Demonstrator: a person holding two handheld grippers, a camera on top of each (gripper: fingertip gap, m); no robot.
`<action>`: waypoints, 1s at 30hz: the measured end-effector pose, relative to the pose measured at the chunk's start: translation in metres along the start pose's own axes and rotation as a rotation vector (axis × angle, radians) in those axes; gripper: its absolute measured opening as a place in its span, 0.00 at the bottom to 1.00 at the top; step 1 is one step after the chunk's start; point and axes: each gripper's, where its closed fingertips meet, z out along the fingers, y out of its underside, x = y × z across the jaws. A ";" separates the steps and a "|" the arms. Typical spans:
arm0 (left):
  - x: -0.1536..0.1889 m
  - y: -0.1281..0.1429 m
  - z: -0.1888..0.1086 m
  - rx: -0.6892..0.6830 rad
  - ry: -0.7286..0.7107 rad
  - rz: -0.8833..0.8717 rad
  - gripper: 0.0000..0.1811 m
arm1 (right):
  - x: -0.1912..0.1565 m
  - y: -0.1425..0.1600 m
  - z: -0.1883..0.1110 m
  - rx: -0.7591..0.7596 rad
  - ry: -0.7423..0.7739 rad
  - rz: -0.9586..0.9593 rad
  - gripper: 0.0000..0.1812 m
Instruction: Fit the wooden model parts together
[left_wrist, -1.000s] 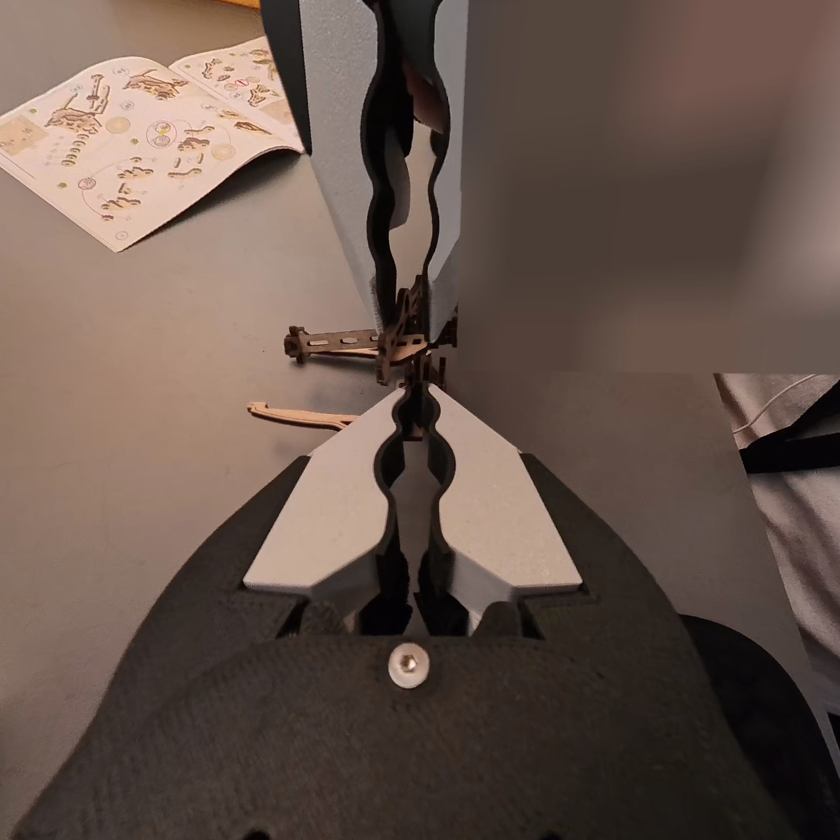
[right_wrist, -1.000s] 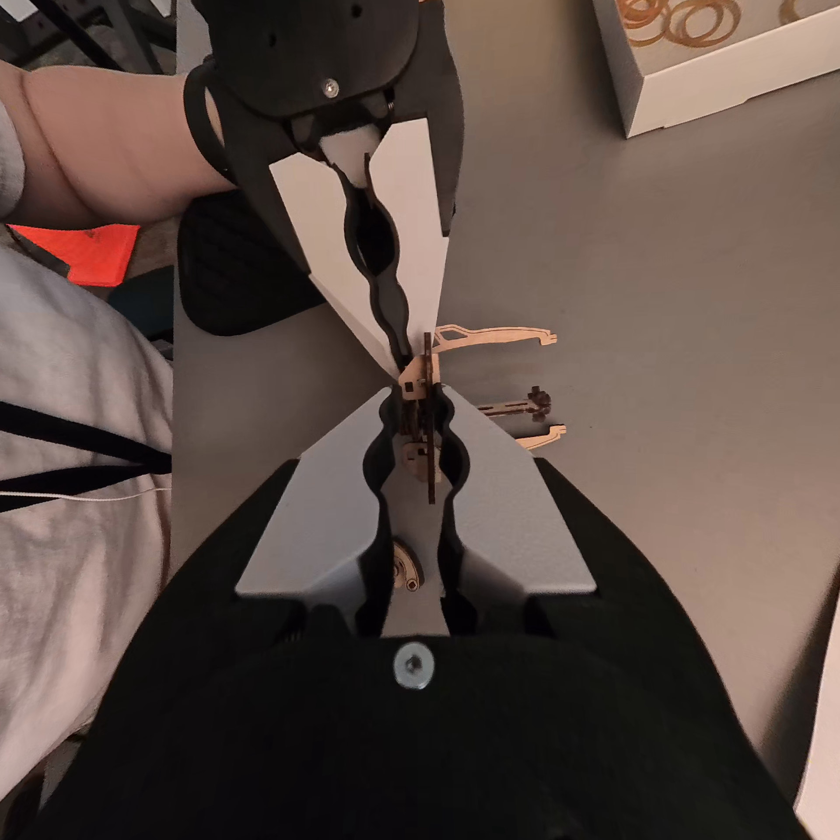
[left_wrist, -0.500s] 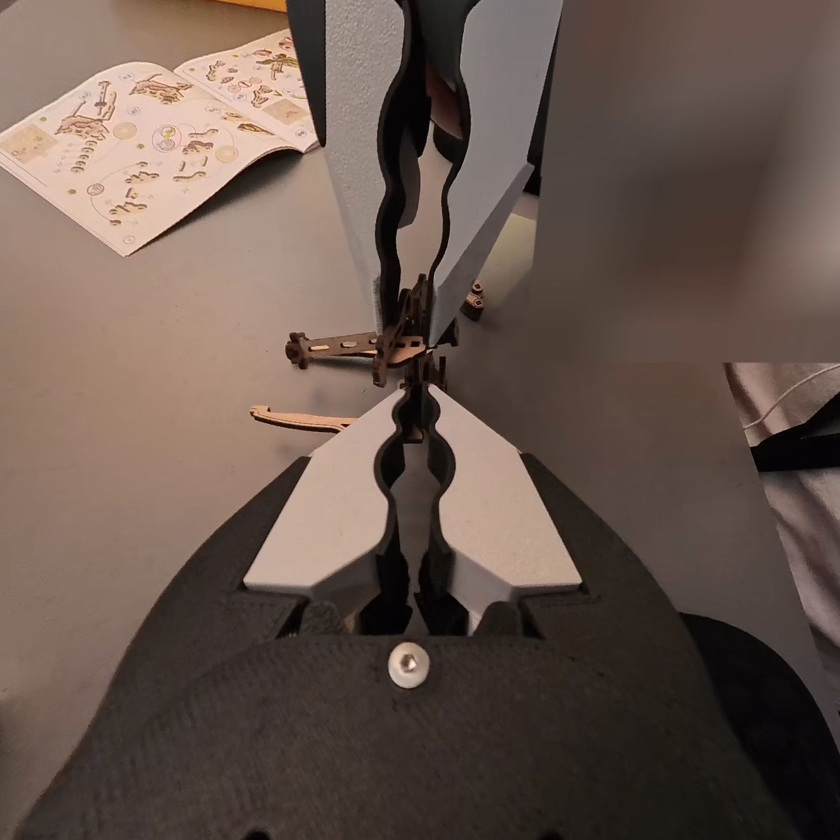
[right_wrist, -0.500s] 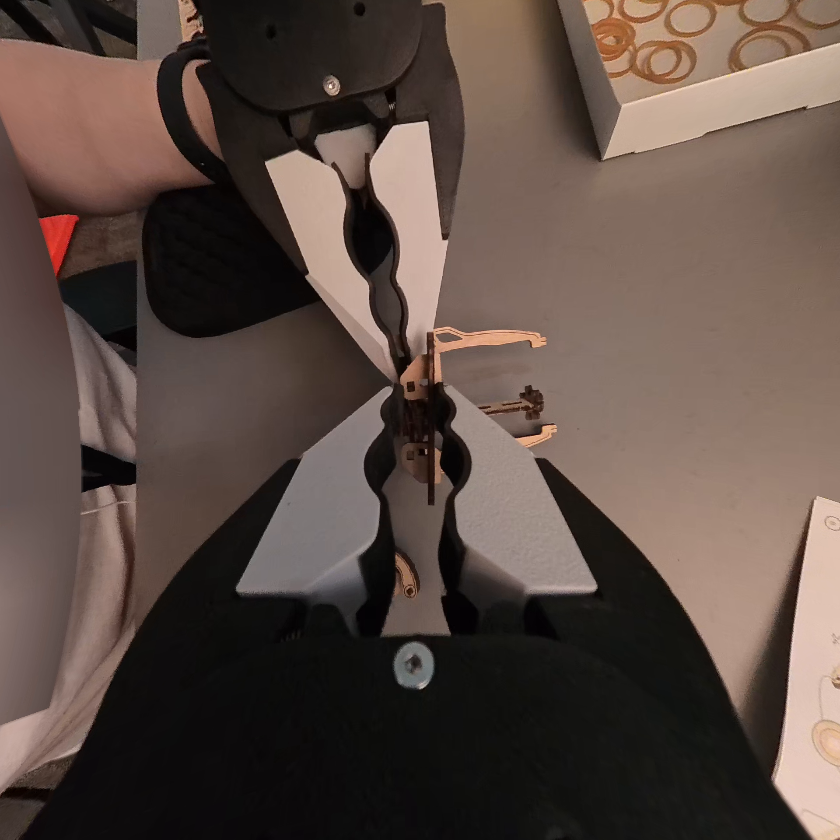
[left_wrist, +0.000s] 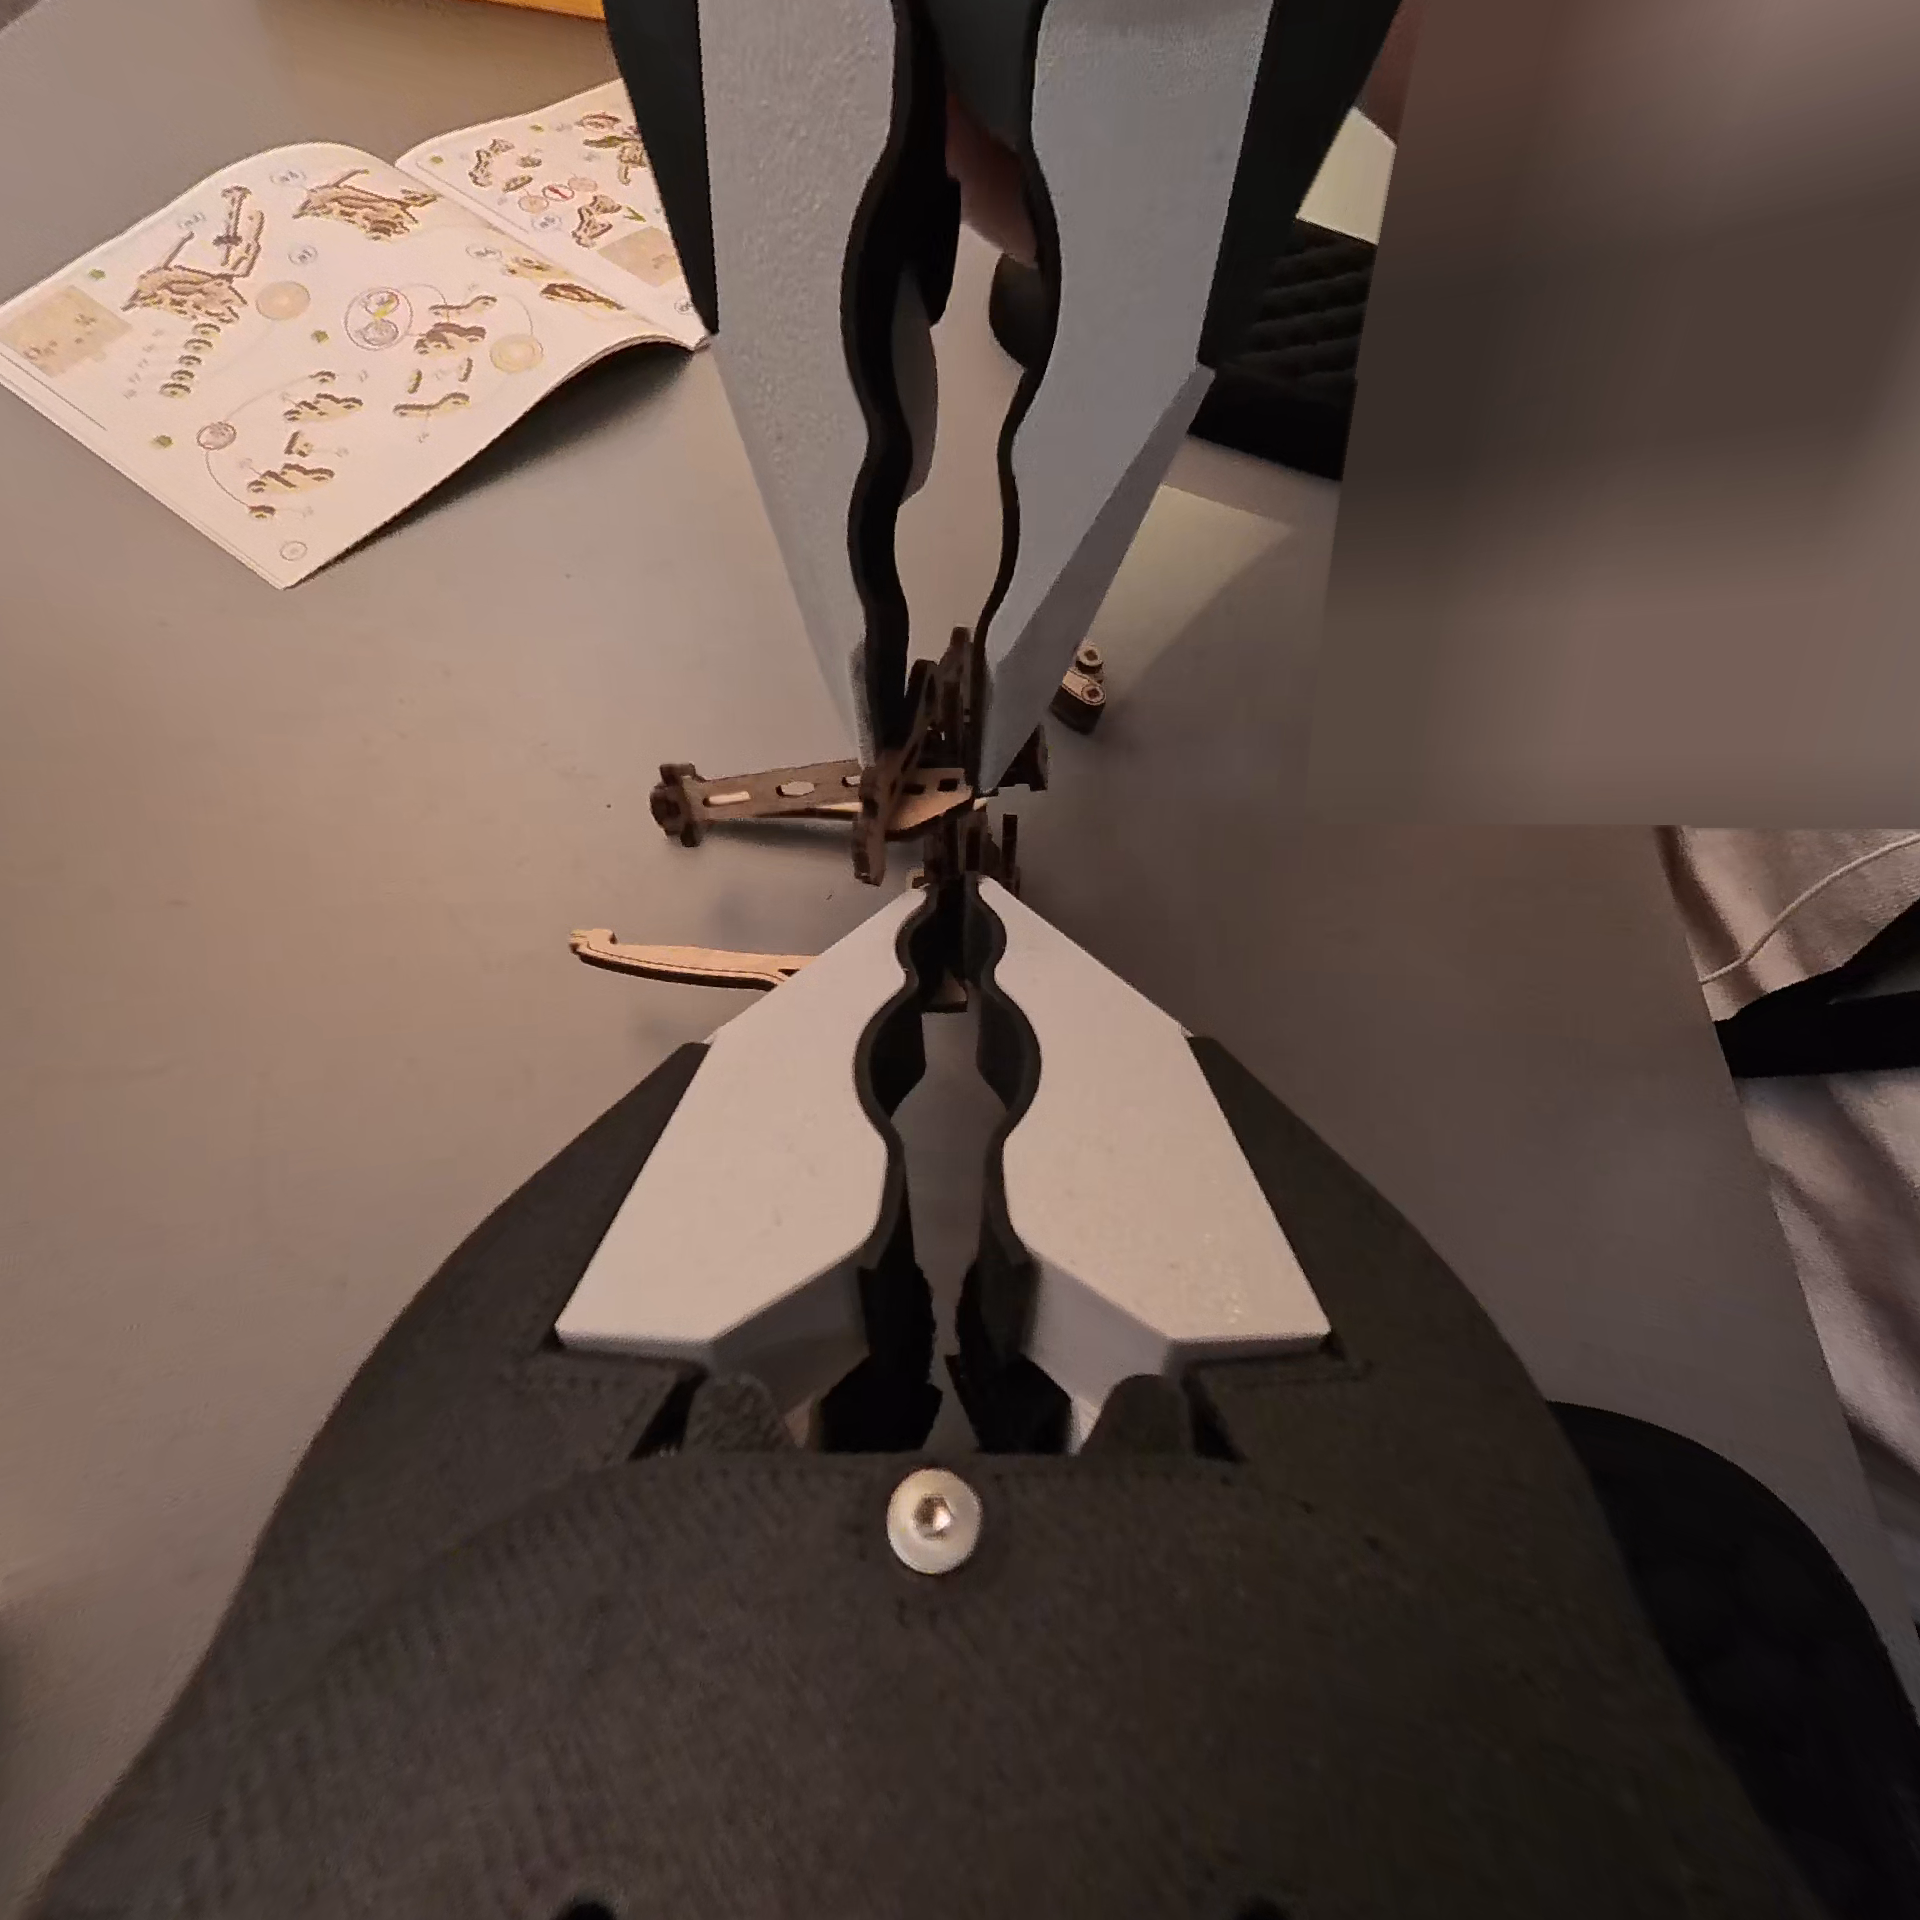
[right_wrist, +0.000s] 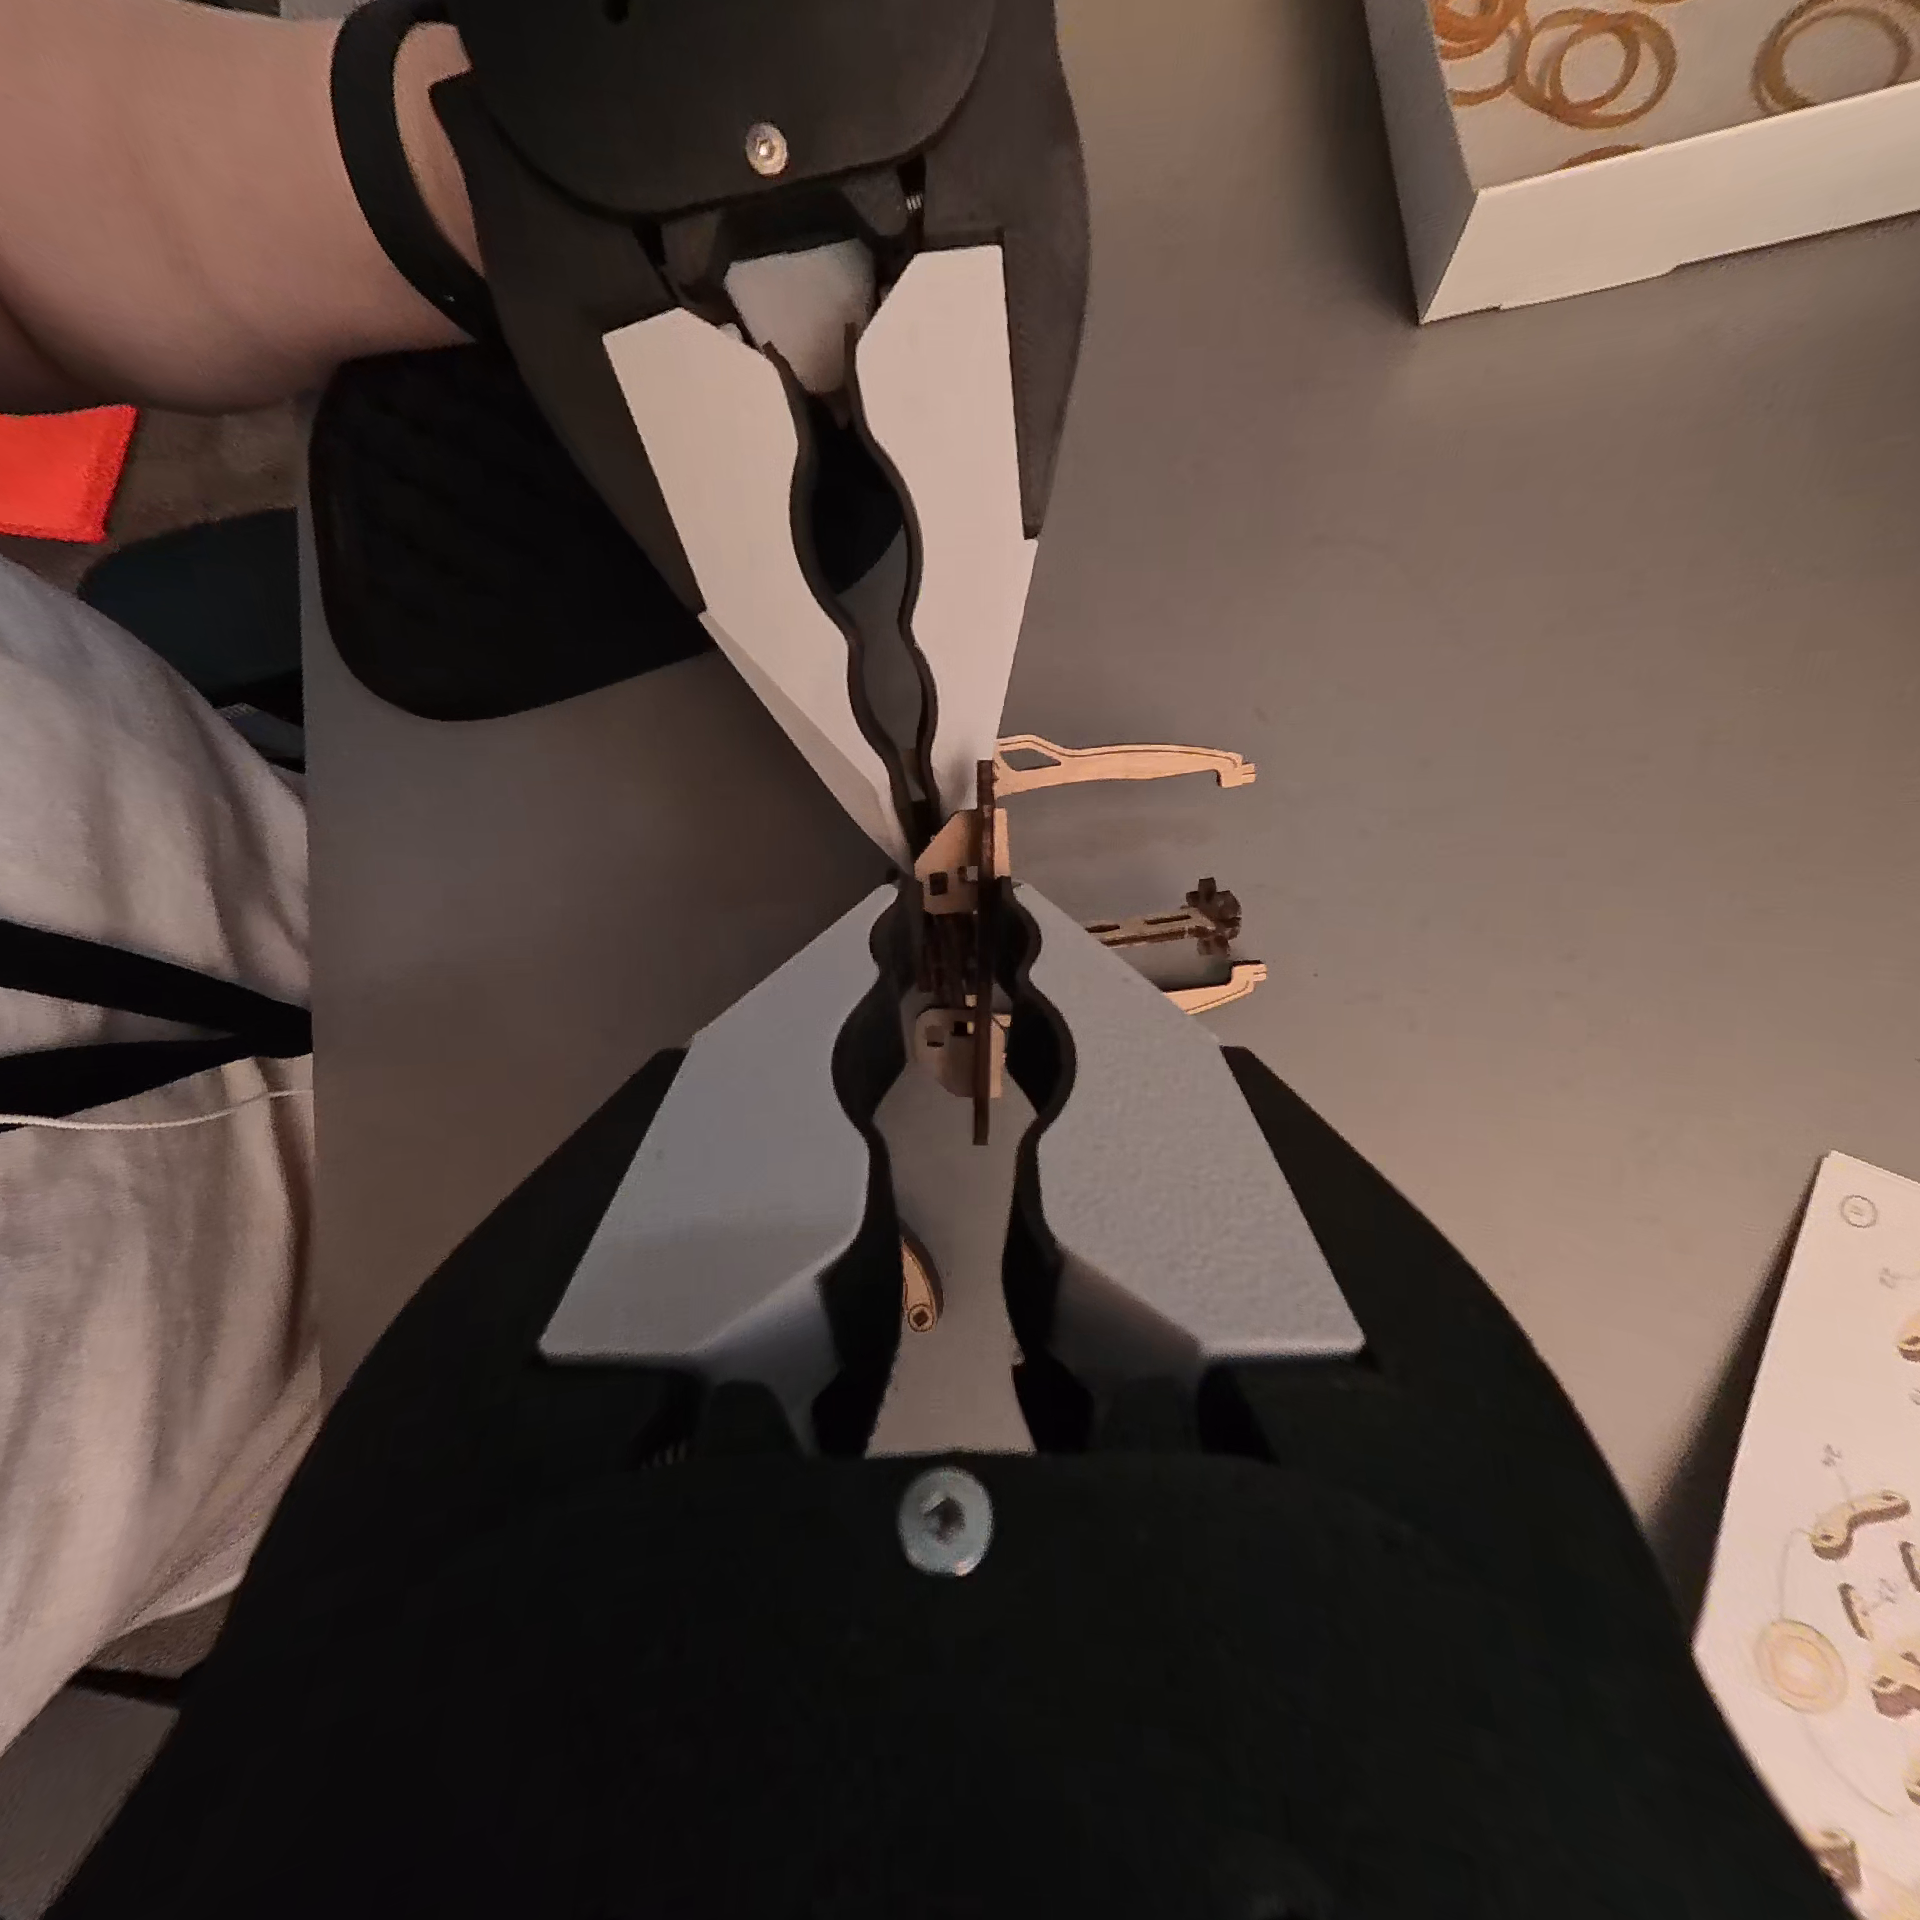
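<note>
Open instruction booklet lay flat toward the far left of the grey table, white cardboard box of thin wooden rings sat at another corner, black textured pad overhung the table's edge

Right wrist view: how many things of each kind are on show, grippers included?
Grippers: 2 (left gripper, right gripper)
Wooden assembly, held by both: 1
Small loose wooden piece: 1
Instruction booklet: 1
White box: 1
Total: 6
</note>
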 end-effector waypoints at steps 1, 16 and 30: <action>0.000 0.000 0.000 0.001 0.002 0.005 0.00 | 0.000 0.000 -0.001 0.005 -0.004 -0.007 0.08; -0.001 0.000 0.001 0.003 -0.020 0.025 0.00 | 0.002 -0.001 -0.001 0.074 -0.118 0.103 0.08; 0.001 0.000 0.000 -0.010 -0.016 0.023 0.00 | -0.003 -0.002 0.001 0.022 0.000 0.007 0.08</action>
